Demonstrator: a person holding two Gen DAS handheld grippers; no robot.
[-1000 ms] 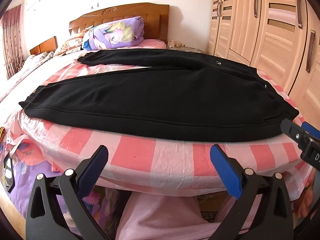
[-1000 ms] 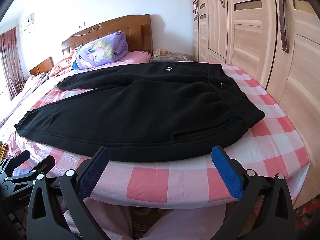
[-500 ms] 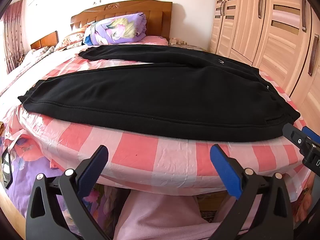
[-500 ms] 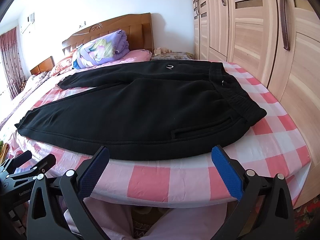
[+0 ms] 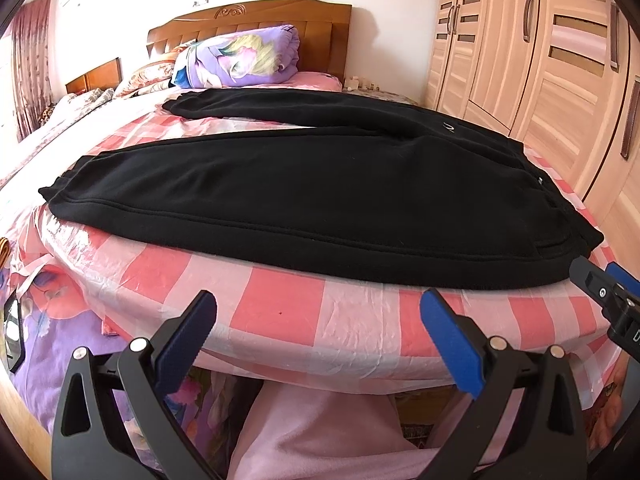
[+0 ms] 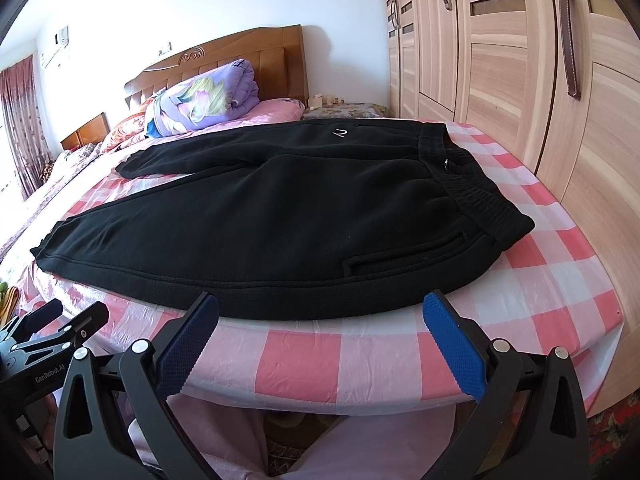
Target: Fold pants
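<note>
Black sweatpants (image 5: 320,196) lie flat on the pink checked bed cover (image 5: 288,312), waistband to the right, legs spread apart to the left. They also show in the right wrist view (image 6: 272,220), with the waistband (image 6: 476,188) at the right. My left gripper (image 5: 318,326) is open and empty, just short of the bed's near edge, in front of the near leg. My right gripper (image 6: 320,326) is open and empty, at the near edge below the hip and pocket. Each gripper shows at the edge of the other's view.
A rolled purple quilt (image 5: 240,56) lies by the wooden headboard (image 5: 256,16). Wooden wardrobes (image 6: 540,60) stand close along the right side of the bed. The checked cover (image 6: 532,280) hangs over the near edge. A person's pink-clad legs (image 5: 320,432) are below the grippers.
Both grippers have risen and tilted a little, so the pants sit lower in view. They have also come slightly closer to the bed edge. Both stay open.
</note>
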